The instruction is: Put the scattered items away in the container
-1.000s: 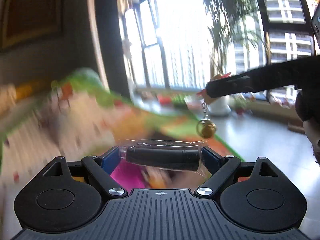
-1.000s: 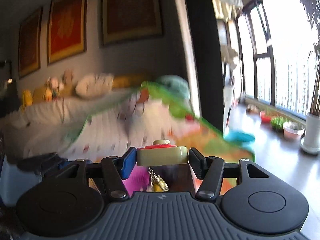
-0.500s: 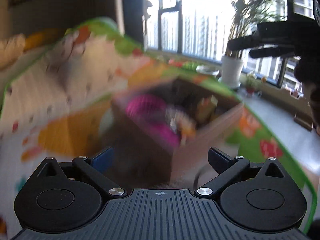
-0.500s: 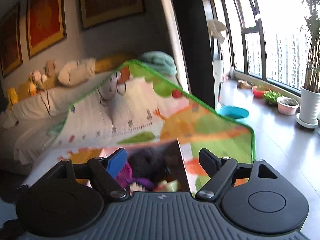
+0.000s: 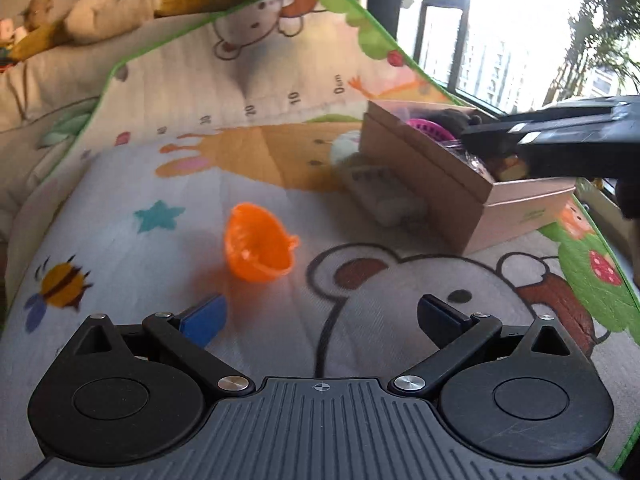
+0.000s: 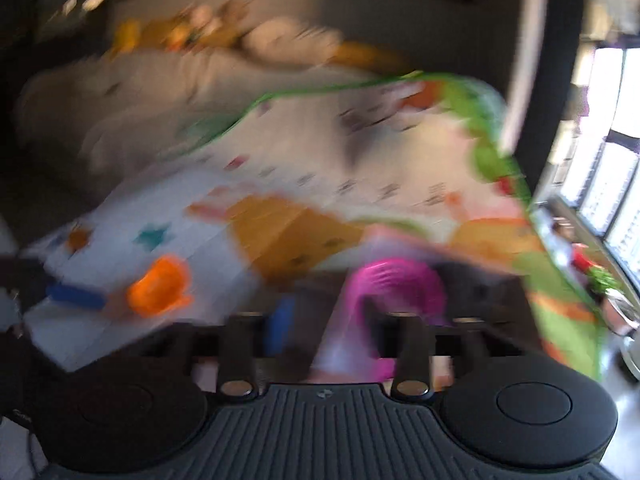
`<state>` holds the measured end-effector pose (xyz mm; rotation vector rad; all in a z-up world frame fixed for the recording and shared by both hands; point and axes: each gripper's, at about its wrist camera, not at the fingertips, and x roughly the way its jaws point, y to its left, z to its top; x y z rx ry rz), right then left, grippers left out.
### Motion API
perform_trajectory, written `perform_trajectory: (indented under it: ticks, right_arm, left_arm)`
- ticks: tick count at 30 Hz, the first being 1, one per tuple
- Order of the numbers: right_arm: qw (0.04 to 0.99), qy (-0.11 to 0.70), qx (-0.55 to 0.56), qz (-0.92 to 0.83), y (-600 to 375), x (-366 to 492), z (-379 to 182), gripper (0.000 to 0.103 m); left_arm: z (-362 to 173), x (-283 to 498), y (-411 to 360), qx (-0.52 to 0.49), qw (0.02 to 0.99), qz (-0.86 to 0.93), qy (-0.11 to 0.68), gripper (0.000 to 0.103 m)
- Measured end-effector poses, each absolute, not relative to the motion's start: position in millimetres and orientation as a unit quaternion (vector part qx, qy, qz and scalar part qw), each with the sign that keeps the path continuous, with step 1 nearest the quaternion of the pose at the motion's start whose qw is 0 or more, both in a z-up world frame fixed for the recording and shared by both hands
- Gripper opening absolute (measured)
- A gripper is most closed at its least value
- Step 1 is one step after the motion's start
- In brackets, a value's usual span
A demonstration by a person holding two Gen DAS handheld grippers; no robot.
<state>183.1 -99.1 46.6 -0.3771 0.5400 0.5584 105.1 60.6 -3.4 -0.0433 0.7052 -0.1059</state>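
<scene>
In the left wrist view, the left tool (image 5: 320, 316) is spread wide and empty, low over the play mat (image 5: 280, 184), with the orange cup (image 5: 258, 246) lying on its side just ahead, well left of the cardboard box (image 5: 452, 196). To take the cup well, I would shift left and bracket its rim before closing. In the blurred right wrist view, the right tool (image 6: 326, 334) is clenched on nothing, above the box's pink item (image 6: 396, 284).

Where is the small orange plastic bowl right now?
In the left wrist view, the orange plastic bowl lies tipped on the play mat, left of the cardboard box.
</scene>
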Motion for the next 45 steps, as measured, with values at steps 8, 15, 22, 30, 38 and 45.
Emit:
perform_trajectory:
  ticks: [8, 15, 22, 30, 38, 45]
  right_arm:
    - [0.894, 0.281, -0.248, 0.245, -30.7, 207.7, 7.8, 0.019]
    - [0.885, 0.323, -0.242, 0.229, -26.5, 228.3, -10.8, 0.019]
    - [0.862, 0.345, -0.214, 0.304, -51.5, 187.1, -1.3, 0.019]
    - [0.841, 0.354, -0.213, 0.350, -99.5, 129.9, 5.2, 0.020]
    - [0.869, 0.343, -0.230, 0.272, -150.0, 108.6, 1.0, 0.033]
    - [0.900, 0.320, -0.216, 0.204, -184.0, 102.7, -7.5, 0.079]
  left_arm:
    - [-12.3, 88.0, 73.2, -0.032, 0.936, -0.049, 0.346, 0.103]
    - [-13.2, 84.7, 77.6, -0.046, 0.937, -0.052, 0.341, 0.103]
    - [-13.9, 86.2, 77.0, -0.045, 0.937, -0.050, 0.342, 0.103]
    - [-13.8, 85.1, 75.0, -0.036, 0.937, -0.046, 0.343, 0.103]
    - [-13.8, 86.8, 67.3, -0.027, 0.935, -0.043, 0.350, 0.103]
    - [-16.2, 82.3, 45.3, -0.003, 0.932, -0.063, 0.357, 0.103]
